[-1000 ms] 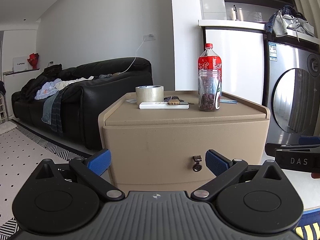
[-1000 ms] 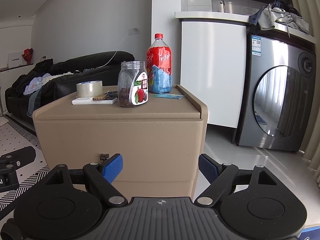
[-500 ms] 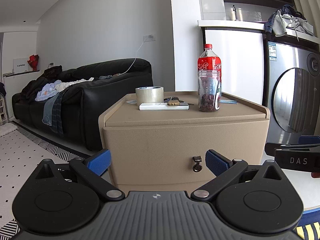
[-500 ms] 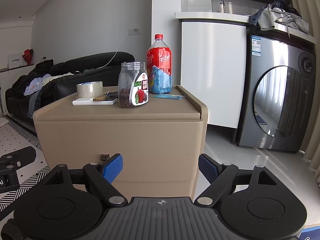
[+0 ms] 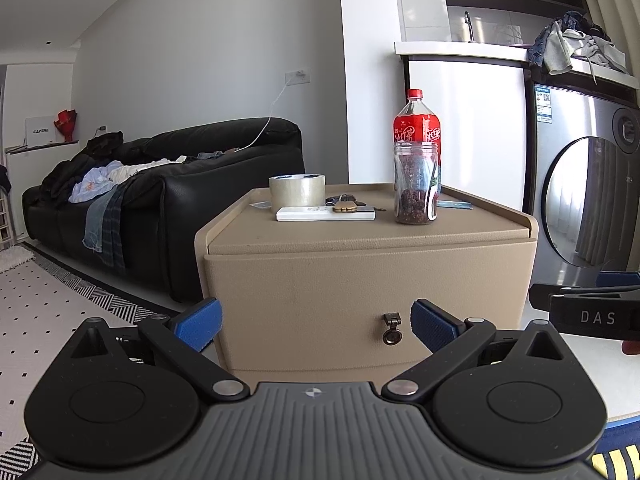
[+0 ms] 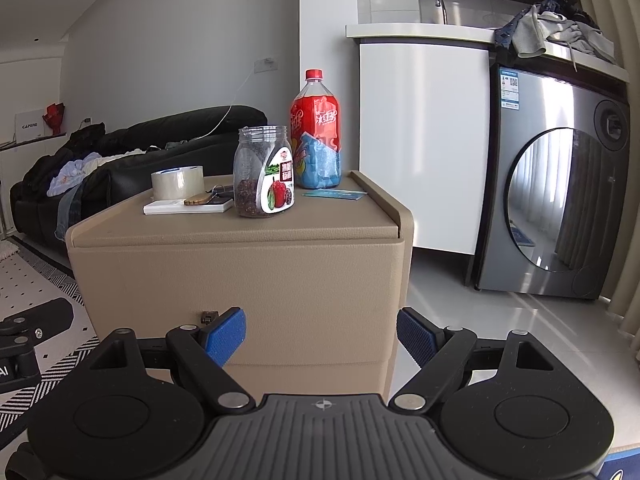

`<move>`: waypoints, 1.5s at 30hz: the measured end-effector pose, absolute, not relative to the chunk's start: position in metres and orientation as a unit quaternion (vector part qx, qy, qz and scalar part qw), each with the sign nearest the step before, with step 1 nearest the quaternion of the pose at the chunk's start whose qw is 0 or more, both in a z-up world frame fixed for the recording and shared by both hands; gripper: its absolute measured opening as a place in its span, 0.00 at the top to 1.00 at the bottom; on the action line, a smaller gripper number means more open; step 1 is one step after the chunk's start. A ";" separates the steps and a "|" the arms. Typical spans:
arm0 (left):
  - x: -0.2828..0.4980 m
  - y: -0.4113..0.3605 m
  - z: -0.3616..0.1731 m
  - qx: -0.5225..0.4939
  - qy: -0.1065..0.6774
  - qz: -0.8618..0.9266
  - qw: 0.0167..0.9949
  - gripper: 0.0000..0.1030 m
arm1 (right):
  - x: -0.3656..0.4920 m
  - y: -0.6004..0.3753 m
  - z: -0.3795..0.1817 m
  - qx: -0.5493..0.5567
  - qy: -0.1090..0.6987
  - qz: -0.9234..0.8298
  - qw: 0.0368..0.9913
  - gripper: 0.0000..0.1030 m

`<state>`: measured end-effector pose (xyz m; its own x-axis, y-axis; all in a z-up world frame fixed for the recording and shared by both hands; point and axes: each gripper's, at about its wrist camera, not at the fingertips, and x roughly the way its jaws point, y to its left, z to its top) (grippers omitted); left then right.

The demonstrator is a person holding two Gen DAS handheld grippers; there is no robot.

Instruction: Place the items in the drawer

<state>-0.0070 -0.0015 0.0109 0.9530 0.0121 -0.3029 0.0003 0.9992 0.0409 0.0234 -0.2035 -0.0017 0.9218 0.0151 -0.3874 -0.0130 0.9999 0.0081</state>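
Both your claws are spread wide and empty, left claw (image 5: 314, 318) lined up near the drawer pull (image 5: 391, 328), likely because the drawer (image 5: 320, 292) is shut. The tape roll (image 5: 296, 189), jar (image 6: 264, 172) and bottle (image 6: 317, 130) sit on the table (image 6: 328, 224), right claw (image 6: 320, 332) waiting.

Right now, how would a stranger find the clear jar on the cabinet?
Find the beige cabinet in front of the black sofa. The clear jar stands on its top, just before the red bottle. It alone holds dark dried fruit and has a fruit label.
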 end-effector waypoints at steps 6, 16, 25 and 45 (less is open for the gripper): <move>-0.004 -0.002 0.010 0.024 0.155 0.002 0.988 0.00 | 0.022 -0.201 -0.001 0.000 0.195 0.009 0.981 0.17; 0.000 0.000 0.011 0.016 0.155 0.008 0.988 0.00 | 0.024 -0.205 0.002 0.006 0.195 0.001 0.981 0.17; 0.003 0.002 0.011 0.012 0.153 0.013 0.988 0.00 | 0.022 -0.207 0.009 0.018 0.192 -0.004 0.981 0.17; 0.014 0.004 0.010 0.012 0.163 0.019 0.986 0.00 | 0.038 -0.241 0.014 0.031 0.233 -0.005 0.972 0.17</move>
<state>0.0144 0.0037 0.0103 0.9459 0.0422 -0.3217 -0.0341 0.9989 0.0308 0.0380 -0.2414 0.0142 0.8915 0.0055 -0.4529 0.0236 0.9980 0.0585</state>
